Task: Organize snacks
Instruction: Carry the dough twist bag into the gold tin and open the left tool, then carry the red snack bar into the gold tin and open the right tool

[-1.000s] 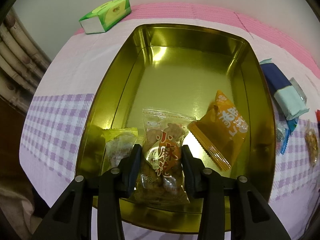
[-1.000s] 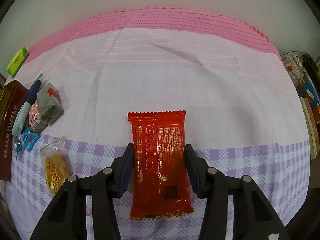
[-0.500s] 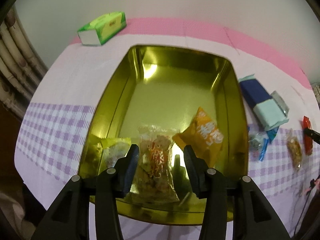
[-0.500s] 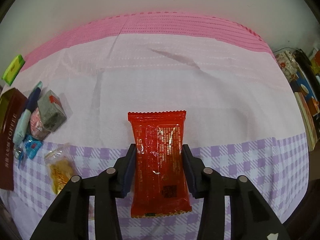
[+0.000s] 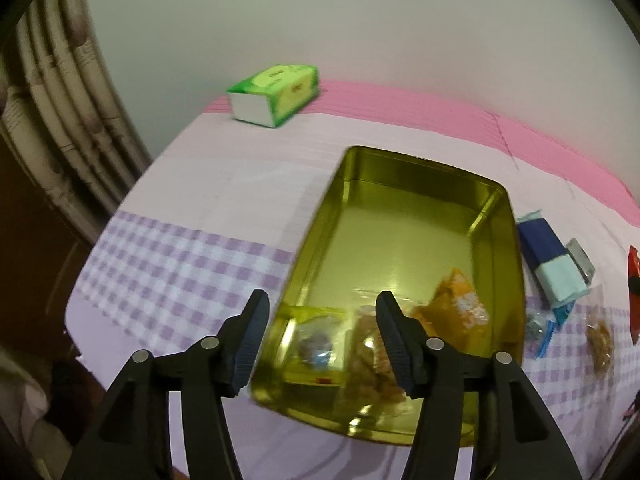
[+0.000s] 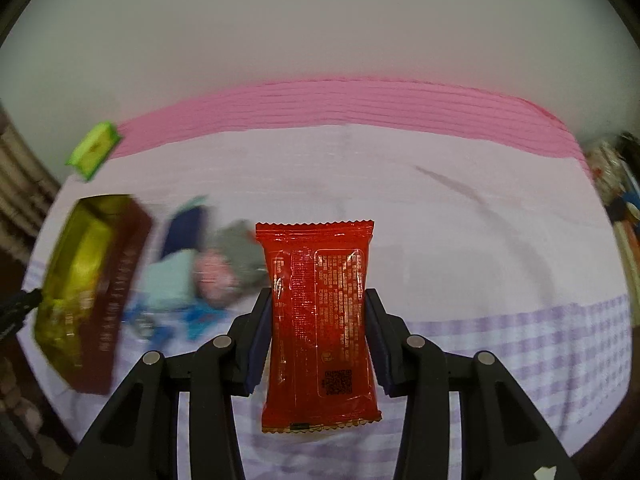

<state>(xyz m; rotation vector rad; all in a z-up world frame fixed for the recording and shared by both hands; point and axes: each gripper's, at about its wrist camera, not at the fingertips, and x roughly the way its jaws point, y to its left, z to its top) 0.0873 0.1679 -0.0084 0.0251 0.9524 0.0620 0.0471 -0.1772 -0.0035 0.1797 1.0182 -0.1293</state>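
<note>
Three packets already lie in the gold tin (image 5: 404, 236) at its near end: a yellow-green packet (image 5: 316, 340), a clear packet of fried twists (image 5: 372, 356) and an orange packet (image 5: 460, 308). The left tongs (image 5: 320, 344) hang above that end with the jaws opening and nothing pressed between the pads; the clear packet shows past them, down in the tin. The right tongs (image 6: 316, 336) are clamped narrow on a red packet (image 6: 320, 320), held clear of the cloth-covered counter (image 6: 440, 208) by its long sides.

Left on the counter, just beside the tin's right wall, is a small heap: a blue-and-mint pack (image 5: 548, 264), a grey wrapped piece (image 5: 580, 256), a little blue wrapper (image 5: 548, 332) and a clear bag of brown snack (image 5: 600, 340) nearer the front edge. A green tissue pack (image 5: 276, 94) sits at the far left corner and looks like no part of the job.

By my reckoning the sorting is under halfway: three in, one in hand, several still out.
</note>
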